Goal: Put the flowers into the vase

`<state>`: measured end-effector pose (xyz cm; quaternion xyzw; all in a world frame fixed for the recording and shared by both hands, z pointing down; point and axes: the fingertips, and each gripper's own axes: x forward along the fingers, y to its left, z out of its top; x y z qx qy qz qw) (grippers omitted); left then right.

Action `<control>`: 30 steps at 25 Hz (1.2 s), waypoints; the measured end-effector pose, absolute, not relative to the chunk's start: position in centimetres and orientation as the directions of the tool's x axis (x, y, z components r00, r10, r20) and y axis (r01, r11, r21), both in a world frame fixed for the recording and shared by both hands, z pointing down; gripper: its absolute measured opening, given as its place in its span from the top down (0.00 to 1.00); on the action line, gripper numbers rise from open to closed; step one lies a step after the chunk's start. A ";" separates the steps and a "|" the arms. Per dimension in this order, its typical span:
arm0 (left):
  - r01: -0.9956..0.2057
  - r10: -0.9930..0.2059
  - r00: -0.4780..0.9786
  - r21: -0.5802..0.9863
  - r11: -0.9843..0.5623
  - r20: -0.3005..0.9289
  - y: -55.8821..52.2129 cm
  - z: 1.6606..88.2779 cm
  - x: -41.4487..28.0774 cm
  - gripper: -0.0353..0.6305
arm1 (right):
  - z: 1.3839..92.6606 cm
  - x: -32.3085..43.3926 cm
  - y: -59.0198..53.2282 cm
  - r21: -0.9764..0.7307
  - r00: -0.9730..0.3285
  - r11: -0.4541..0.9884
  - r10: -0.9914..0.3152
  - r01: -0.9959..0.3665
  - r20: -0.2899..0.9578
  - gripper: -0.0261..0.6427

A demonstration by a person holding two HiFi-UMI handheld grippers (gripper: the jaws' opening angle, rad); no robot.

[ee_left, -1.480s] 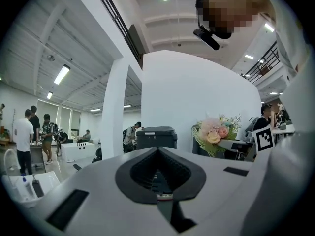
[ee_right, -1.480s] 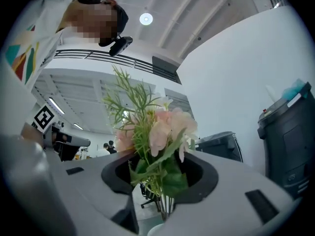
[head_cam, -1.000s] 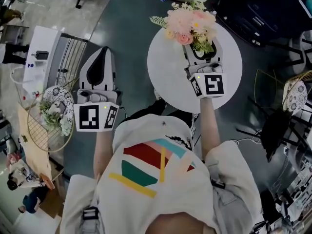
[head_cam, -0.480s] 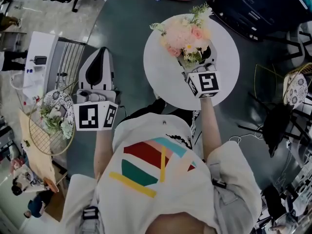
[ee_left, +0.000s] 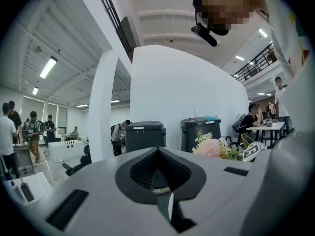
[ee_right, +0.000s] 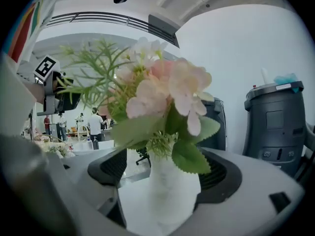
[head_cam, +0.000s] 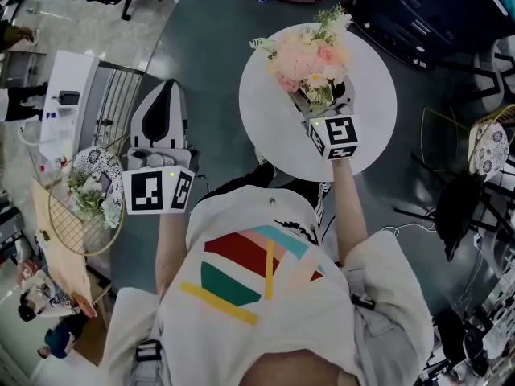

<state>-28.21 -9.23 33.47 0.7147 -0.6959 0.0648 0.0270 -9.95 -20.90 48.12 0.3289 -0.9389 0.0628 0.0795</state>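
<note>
**Vase and flowers stand between spread right jaws**

The flowers (head_cam: 310, 55), a pink and cream bunch with green leaves, sit in the white vase (ee_right: 173, 200). Their stems go down into its neck and the blooms spread above it. The vase stands upright on the round white table (head_cam: 269, 127), towards the table's far side in the head view.

The right gripper (ee_right: 165, 173) reaches level across the table and its jaws have just been opening. In the right gripper view the two dark ribbed pads (ee_right: 106, 167) stand on either side of the vase body. A gap shows at the left pad. The right pad lies close beside the vase, and I cannot tell whether it touches. The jaws are not pinching the vase.

The left gripper (head_cam: 165, 87) is off the table, over the dark floor to the person's left. Its jaws are pressed together into one point with nothing between them.

The only print on the rig is the black-and-white square markers on the cubes, one on the right cube (head_cam: 334, 137) and one on the left cube (head_cam: 157, 191). They carry patterns, not words. The person's white shirt (head_cam: 265, 296) bears red, teal, yellow and pink stripes. A gold wire basket (head_cam: 60, 227) with more flowers stands at the far left.
</note>
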 end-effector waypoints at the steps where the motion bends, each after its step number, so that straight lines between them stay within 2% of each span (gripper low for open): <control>1: -0.998 -0.991 0.023 -0.050 -0.030 0.130 -9.2 33.5 -28.3 0.94 | 48.6 -10.0 -20.7 -0.070 -0.770 0.776 -0.605 -0.627 0.203 0.34; 14: -0.999 -0.994 0.035 -0.038 -0.039 0.108 -8.9 33.3 -27.8 0.94 | 53.8 -9.2 -17.9 -0.146 -0.785 0.799 -0.507 -0.583 0.357 0.33; 22: -1.000 -0.998 -0.013 -0.024 0.011 0.067 -8.5 32.0 -28.4 0.94 | 53.1 -6.7 -14.5 -0.219 -0.807 0.810 -0.435 -0.544 0.399 0.33; 26: -0.999 -0.999 -0.035 -0.011 0.034 0.036 -8.4 31.3 -27.5 0.94 | 51.6 -3.4 -14.0 -0.252 -0.776 0.759 -0.478 -0.601 0.412 0.34; 28: -0.999 -0.999 -0.039 -0.004 0.039 0.023 -8.4 30.9 -26.8 0.94 | 50.5 -1.9 -13.9 -0.253 -0.765 0.744 -0.497 -0.619 0.409 0.37; 30: -0.999 -0.999 -0.043 0.005 0.043 0.012 -8.4 30.7 -25.9 0.94 | 49.0 -0.7 -14.2 -0.249 -0.761 0.738 -0.513 -0.627 0.396 0.51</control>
